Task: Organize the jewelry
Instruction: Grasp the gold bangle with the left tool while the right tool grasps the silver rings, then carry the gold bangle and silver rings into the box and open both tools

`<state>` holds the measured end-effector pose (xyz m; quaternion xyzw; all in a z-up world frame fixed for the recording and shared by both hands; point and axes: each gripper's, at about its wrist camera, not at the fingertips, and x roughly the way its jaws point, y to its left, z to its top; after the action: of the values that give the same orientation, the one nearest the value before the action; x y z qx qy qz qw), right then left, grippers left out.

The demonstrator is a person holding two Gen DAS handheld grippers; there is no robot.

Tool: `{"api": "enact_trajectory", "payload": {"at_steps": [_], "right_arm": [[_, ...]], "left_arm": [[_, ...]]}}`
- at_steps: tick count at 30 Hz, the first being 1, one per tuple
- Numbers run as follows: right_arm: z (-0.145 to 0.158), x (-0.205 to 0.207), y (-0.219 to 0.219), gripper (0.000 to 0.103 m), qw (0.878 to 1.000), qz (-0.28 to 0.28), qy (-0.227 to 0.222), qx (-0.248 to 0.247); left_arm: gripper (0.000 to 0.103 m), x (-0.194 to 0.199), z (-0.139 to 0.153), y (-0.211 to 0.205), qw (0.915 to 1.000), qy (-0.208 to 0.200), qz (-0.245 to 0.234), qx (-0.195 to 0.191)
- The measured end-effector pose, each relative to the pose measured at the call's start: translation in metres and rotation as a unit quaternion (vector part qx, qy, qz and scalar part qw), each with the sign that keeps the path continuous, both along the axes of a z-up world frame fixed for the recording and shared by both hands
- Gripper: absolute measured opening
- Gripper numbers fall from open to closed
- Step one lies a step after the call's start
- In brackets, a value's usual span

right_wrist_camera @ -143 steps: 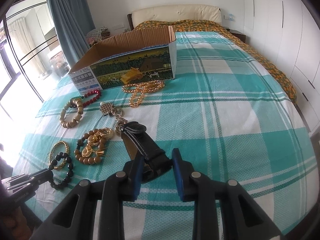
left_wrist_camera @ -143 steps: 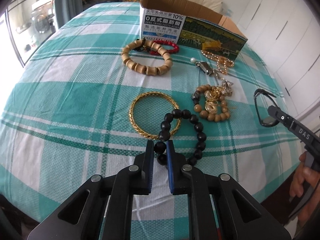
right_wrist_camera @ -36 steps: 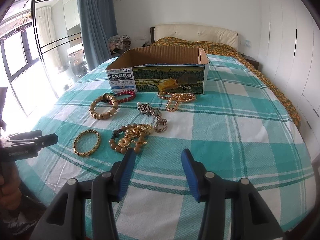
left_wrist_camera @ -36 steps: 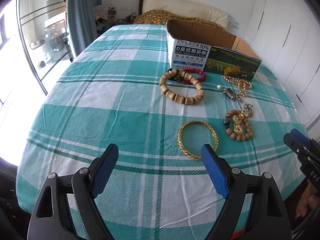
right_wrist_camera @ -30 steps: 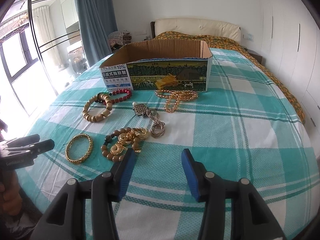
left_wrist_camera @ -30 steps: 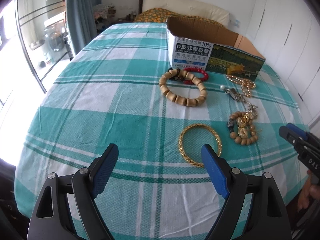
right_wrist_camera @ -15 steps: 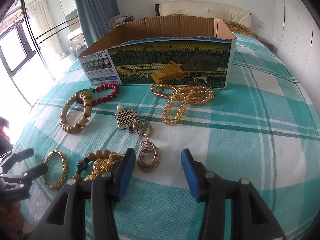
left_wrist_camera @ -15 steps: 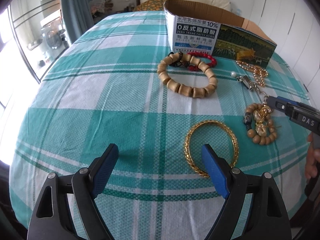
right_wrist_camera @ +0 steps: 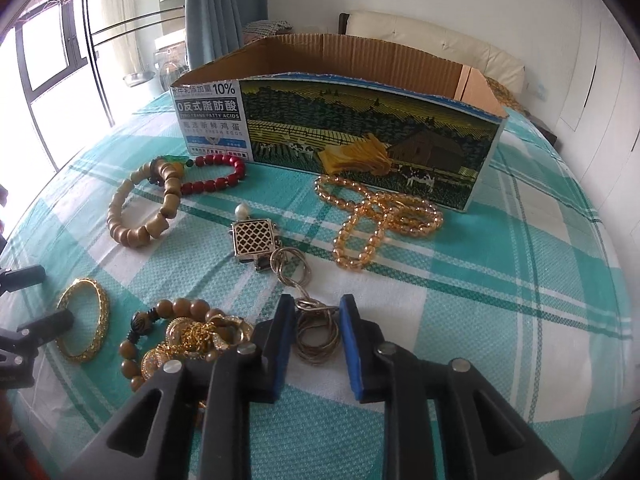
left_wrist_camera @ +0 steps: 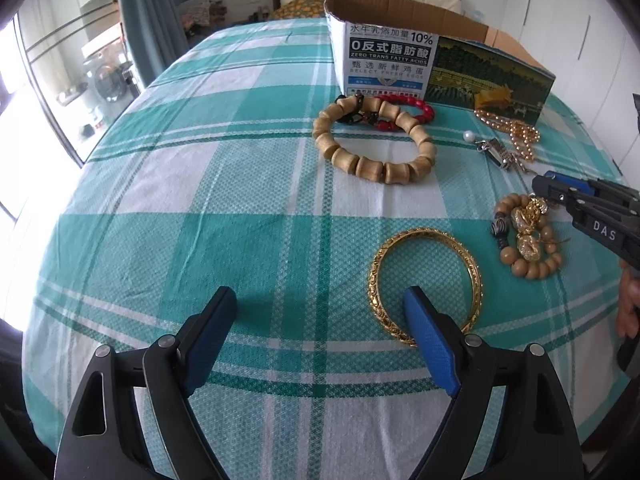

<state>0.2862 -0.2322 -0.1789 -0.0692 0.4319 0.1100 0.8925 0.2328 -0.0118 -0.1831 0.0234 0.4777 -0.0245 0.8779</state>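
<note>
Teal-and-white checked cloth [left_wrist_camera: 224, 184] covered the bed where my jewelry lay spread out. My left gripper [left_wrist_camera: 320, 316] hung wide open above it, its right blue-padded finger [left_wrist_camera: 430, 344] sitting over the near rim of the gold filigree bangle [left_wrist_camera: 426, 284], the left finger over bare cloth. I could not tell whether that pad touched the bangle.

My right gripper [right_wrist_camera: 316, 330] was low over the coiled silver-toned chain [right_wrist_camera: 316, 336], its fingers parted with a narrow gap, one either side of the loops but not clamped on them. That chain ran up to a square gold lattice pendant with a pearl [right_wrist_camera: 255, 239]. Just left of the gripper sat the brown wooden bead bracelet tangled with gold charms [right_wrist_camera: 180, 332].

Farther back, the tan barrel-bead bracelet [left_wrist_camera: 374, 140] overlapped the red bead bracelet [left_wrist_camera: 404, 106], both near the open cardboard egg box printed with a farm scene [right_wrist_camera: 360, 136]. An amber-gold bead strand [right_wrist_camera: 380, 216] with a yellow tassel lay against the box's front. I could not see inside the box.
</note>
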Motion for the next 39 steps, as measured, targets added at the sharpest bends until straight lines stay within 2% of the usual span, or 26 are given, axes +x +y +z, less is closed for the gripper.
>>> {"api": "enact_trajectory", "payload": {"at_steps": [7,10,12,15,24,31,39], "right_arm": [[0.000,-0.012,-0.010,0.020,1.000,-0.015,0.006,0.019],[0.000,-0.023,-0.016,0.020,1.000,-0.021,0.008,0.021],[0.001,-0.032,-0.022,0.020,0.999,-0.027,0.012,0.025],[0.002,-0.045,-0.035,0.020,0.998,-0.044,0.022,0.048],[0.032,-0.076,-0.069,0.020,0.988,-0.083,0.016,0.130],[0.066,-0.084,-0.073,0.019,0.984,-0.081,-0.006,0.156],[0.096,-0.085,-0.073,0.019,0.980,-0.075,-0.027,0.182]], "left_arm": [[0.055,-0.015,0.006,-0.014,0.9996,-0.001,-0.026,0.006],[0.038,-0.021,0.008,-0.021,0.9992,-0.001,-0.039,0.004],[0.016,-0.024,0.009,-0.026,0.9988,-0.001,-0.050,0.003],[0.005,-0.022,0.009,-0.030,0.9982,-0.004,-0.058,0.016],[0.003,-0.020,0.024,-0.021,0.9978,0.004,-0.054,-0.038],[0.003,-0.013,0.060,-0.014,0.9948,-0.010,-0.053,-0.087],[0.003,-0.005,0.092,-0.009,0.9918,-0.016,-0.054,-0.115]]}}
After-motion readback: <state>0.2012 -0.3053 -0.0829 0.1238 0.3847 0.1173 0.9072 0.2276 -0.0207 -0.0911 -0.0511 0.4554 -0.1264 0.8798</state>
